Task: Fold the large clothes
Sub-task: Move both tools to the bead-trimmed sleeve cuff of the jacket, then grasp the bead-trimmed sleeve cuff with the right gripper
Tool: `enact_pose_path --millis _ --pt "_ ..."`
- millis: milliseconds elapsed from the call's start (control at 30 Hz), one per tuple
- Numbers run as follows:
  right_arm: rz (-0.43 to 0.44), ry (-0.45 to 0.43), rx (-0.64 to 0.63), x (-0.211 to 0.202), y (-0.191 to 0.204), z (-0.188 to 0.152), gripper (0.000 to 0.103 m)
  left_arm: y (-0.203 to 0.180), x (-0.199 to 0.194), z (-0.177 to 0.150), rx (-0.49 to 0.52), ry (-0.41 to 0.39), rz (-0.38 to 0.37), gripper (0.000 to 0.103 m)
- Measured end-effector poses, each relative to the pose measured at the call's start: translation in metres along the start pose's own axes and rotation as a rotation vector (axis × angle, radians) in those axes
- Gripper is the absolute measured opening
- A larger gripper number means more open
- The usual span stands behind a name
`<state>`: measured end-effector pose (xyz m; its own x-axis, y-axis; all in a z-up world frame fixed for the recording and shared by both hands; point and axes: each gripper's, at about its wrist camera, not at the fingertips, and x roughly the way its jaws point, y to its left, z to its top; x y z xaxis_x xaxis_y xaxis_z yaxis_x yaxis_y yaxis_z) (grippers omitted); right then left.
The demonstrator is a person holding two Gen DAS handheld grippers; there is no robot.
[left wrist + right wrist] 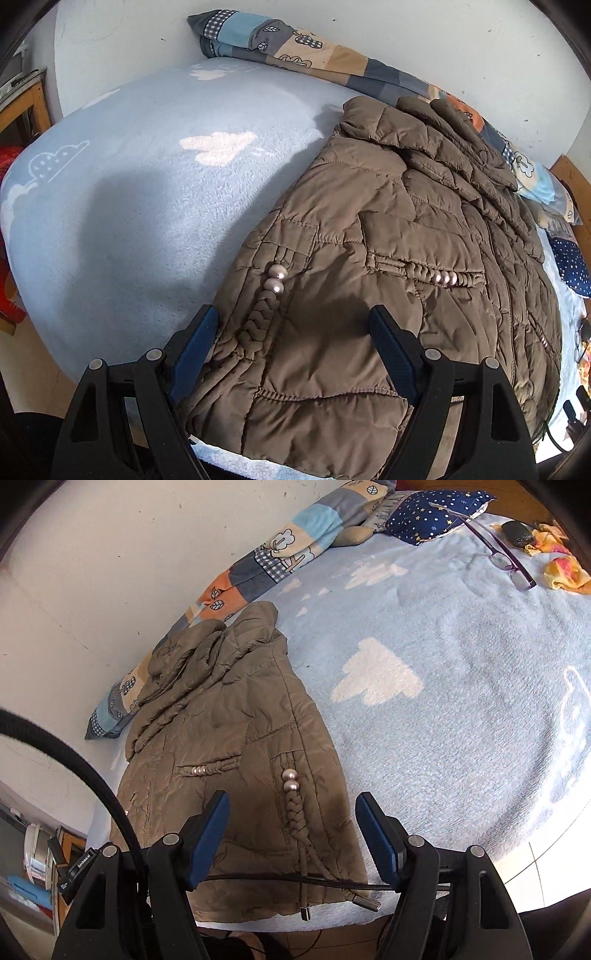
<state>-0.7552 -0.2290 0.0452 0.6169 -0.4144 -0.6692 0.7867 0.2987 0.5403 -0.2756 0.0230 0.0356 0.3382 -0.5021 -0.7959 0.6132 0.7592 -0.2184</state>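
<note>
A brown quilted jacket (pixel 388 229) lies folded lengthwise on the light blue blanket (pixel 147 206), collar toward the wall. Pearl beads (pixel 275 278) and a braided cord run down its near side. My left gripper (pixel 293 312) hovers open over the jacket's hem corner, the fabric below its blue pads untouched. In the right wrist view the same jacket (pixel 229 738) stretches away from me, and my right gripper (pixel 292 797) stands open above the hem, astride the braided cord (pixel 295 827) with its beads (pixel 290 781). Metal-tipped cord ends (pixel 369 902) rest at the blanket's edge.
A patchwork quilt (pixel 280 554) lies rolled along the white wall, just behind the collar. A navy star pillow (pixel 432 513), glasses (pixel 506 557) and a yellow cloth (pixel 565 572) sit at the far end. A black cable (pixel 92 775) arcs at the left. Open blanket (pixel 461 701) spreads to the right.
</note>
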Motion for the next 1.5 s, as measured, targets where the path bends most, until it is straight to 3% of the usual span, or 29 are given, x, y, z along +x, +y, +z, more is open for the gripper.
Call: enact_pose_path --millis 67,133,233,333,367,433,533,667,700,833,1000,1133,1200,1233,1300,1500 --pt "-0.075 -0.056 0.011 -0.012 -0.004 0.003 0.073 0.003 -0.003 0.002 -0.007 -0.015 0.007 0.082" --pt "-0.12 -0.172 0.035 -0.038 -0.011 0.008 0.073 0.005 -0.007 0.003 -0.012 -0.033 0.014 0.082" --pt "-0.273 -0.358 0.038 -0.085 -0.017 0.006 0.073 0.004 -0.013 0.004 -0.017 -0.052 0.015 0.082" --pt "-0.424 -0.449 0.061 -0.11 -0.023 -0.001 0.075 -0.002 -0.015 0.002 0.008 -0.058 0.017 0.082" --pt "-0.427 -0.445 0.051 -0.111 -0.023 -0.002 0.075 -0.005 -0.015 0.001 0.022 -0.06 0.02 0.082" --pt "-0.4 -0.356 -0.003 -0.098 -0.019 0.0 0.075 -0.009 -0.018 0.0 0.044 -0.073 0.029 0.082" --pt "-0.193 -0.233 -0.03 -0.072 -0.01 0.001 0.074 -0.012 -0.02 0.001 0.054 -0.077 0.024 0.082" --pt "-0.025 -0.133 0.032 -0.052 -0.013 -0.005 0.071 -0.007 -0.02 0.001 0.046 -0.076 0.029 0.082" --pt "0.016 -0.147 0.047 -0.054 -0.013 -0.005 0.065 -0.005 -0.02 0.0 0.037 -0.076 0.028 0.082" --pt "0.067 -0.295 0.038 -0.099 -0.008 0.008 0.064 -0.002 -0.021 0.001 0.017 -0.083 0.021 0.082" --pt "-0.063 -0.524 -0.131 -0.192 0.016 0.037 0.064 -0.01 -0.026 0.003 0.048 -0.117 0.011 0.082" --pt "-0.144 -0.717 -0.25 -0.272 0.042 0.038 0.064 -0.018 -0.032 0.002 0.076 -0.142 0.001 0.082" --pt "-0.138 -0.773 -0.321 -0.299 0.06 0.031 0.074 -0.021 -0.035 0.002 0.09 -0.156 0.0 0.082" --pt "-0.117 -0.77 -0.35 -0.305 0.068 0.028 0.08 -0.022 -0.036 0.002 0.097 -0.159 -0.001 0.082" --pt "-0.078 -0.692 -0.384 -0.297 0.077 0.019 0.082 -0.025 -0.037 0.002 0.109 -0.158 -0.005 0.082" --pt "0.089 -0.229 -0.326 -0.179 0.056 -0.015 0.082 -0.03 -0.033 0.004 0.136 -0.106 -0.051 0.082"
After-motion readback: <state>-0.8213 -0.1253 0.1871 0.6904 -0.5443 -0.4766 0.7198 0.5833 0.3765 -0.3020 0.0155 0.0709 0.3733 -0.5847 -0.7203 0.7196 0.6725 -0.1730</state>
